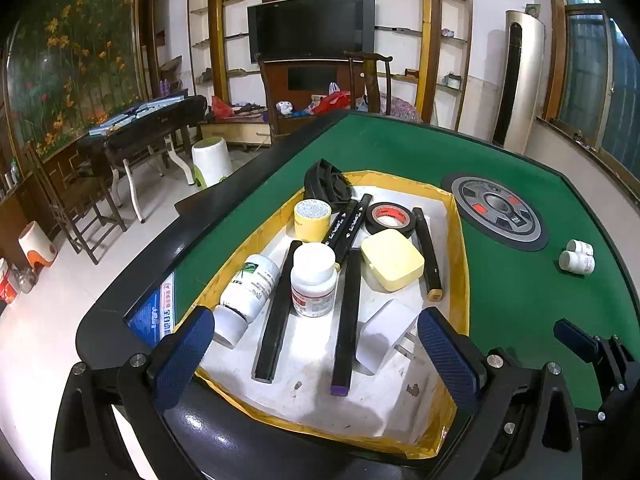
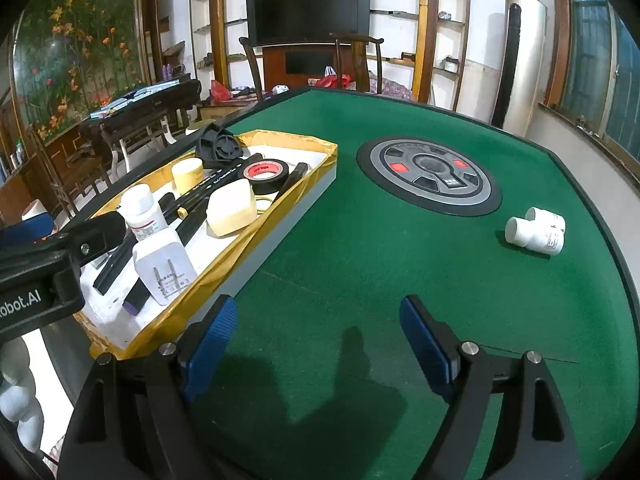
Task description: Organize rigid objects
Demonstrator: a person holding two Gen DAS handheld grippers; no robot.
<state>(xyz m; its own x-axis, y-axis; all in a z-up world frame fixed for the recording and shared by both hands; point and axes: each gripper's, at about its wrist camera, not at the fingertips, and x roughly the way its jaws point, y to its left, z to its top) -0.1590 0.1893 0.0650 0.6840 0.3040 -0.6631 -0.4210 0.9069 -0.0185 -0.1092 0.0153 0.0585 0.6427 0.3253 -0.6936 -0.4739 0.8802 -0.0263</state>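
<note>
A shallow white tray with a yellow taped rim sits on the green felt top of a dark-edged game table, just left of the round grey and black control dial set in the table's middle. The left gripper hangs over the near end of the tray with its blue-padded jaws spread wide and nothing pressed between them; the pads stand either side of the tray's contents. In the tray lie a white pill bottle with a green leaf label on its side, an upright white pill bottle with a red-marked label, several long black marker pens, a white plug-in charger block with its metal prongs showing, a pale yellow rounded-square case, a black roll of electrical tape with a red core, a roll of yellow tape and a black ribbed plastic part leaning at the far end. The right gripper hovers over bare green felt just right of the tray's near corner, its blue jaws also wide apart and empty. Two small white bottles lie on their sides, touching each other, on the felt well to the right of the tray and near the dial. Behind the table stand a dark television and wooden shelving.
</note>
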